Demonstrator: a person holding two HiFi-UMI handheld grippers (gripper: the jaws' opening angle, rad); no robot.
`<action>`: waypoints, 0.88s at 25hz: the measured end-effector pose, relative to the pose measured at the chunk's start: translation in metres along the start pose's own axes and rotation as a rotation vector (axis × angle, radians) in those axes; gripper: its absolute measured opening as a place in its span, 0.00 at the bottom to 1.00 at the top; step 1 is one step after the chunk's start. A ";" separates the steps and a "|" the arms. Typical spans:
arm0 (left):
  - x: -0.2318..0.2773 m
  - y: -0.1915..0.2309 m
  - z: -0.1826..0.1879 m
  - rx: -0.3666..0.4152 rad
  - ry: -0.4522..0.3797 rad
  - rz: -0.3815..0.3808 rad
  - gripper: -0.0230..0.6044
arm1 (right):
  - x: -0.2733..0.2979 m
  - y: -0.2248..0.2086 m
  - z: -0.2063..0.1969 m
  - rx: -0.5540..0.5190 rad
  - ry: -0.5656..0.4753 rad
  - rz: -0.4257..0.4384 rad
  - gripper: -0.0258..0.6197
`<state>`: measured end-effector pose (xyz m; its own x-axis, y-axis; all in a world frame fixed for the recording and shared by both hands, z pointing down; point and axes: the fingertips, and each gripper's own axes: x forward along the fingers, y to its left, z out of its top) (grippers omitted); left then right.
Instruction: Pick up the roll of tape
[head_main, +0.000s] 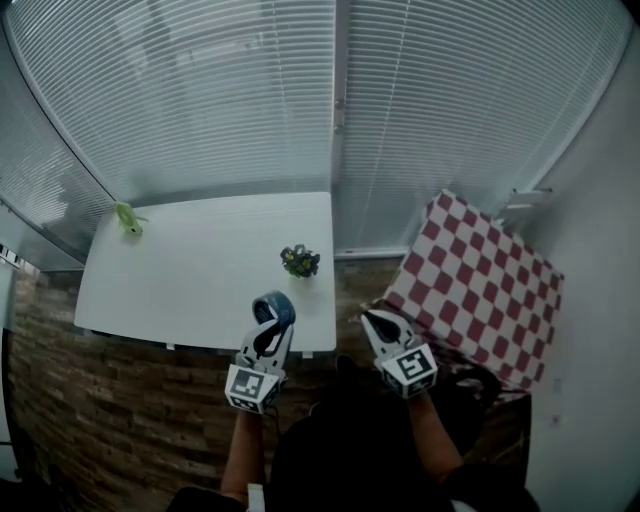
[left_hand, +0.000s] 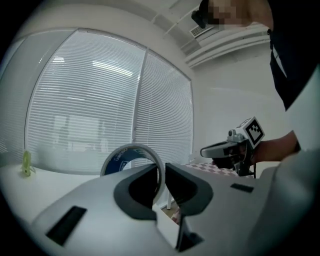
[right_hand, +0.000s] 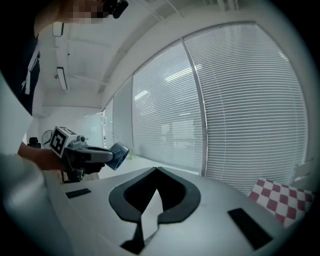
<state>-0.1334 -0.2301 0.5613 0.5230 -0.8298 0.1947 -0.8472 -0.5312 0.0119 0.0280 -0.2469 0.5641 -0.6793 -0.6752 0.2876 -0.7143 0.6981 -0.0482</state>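
Note:
The roll of tape (head_main: 276, 307), white with a blue inner core, is lifted off the white table (head_main: 180, 275), over its near right edge. My left gripper (head_main: 271, 322) is shut on the roll's wall. In the left gripper view the roll (left_hand: 125, 154) stands upright, its band pinched between the jaws of my left gripper (left_hand: 161, 169). My right gripper (head_main: 374, 320) hovers to the right of the table, shut with nothing in it. Seen from the right gripper (right_hand: 156, 171), the tape (right_hand: 119, 154) sticks out from the left gripper's tips (right_hand: 110, 155).
A small potted plant (head_main: 299, 261) stands near the table's right edge and a green toy (head_main: 128, 218) at its far left corner. A red and white checked surface (head_main: 480, 280) lies to the right. Window blinds (head_main: 330, 100) fill the background. Brick-patterned floor (head_main: 90, 400) shows below.

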 end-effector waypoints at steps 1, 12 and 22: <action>0.000 -0.002 0.003 -0.002 -0.004 -0.008 0.11 | 0.000 0.000 0.001 -0.003 0.002 -0.003 0.05; -0.006 -0.002 -0.008 -0.056 0.001 -0.020 0.11 | 0.000 -0.003 -0.002 0.023 -0.015 -0.038 0.05; -0.008 0.001 -0.002 -0.048 -0.009 -0.016 0.11 | -0.001 -0.009 0.002 0.015 -0.033 -0.088 0.05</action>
<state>-0.1386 -0.2232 0.5613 0.5373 -0.8229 0.1848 -0.8420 -0.5359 0.0620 0.0348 -0.2528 0.5620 -0.6190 -0.7413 0.2594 -0.7736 0.6325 -0.0383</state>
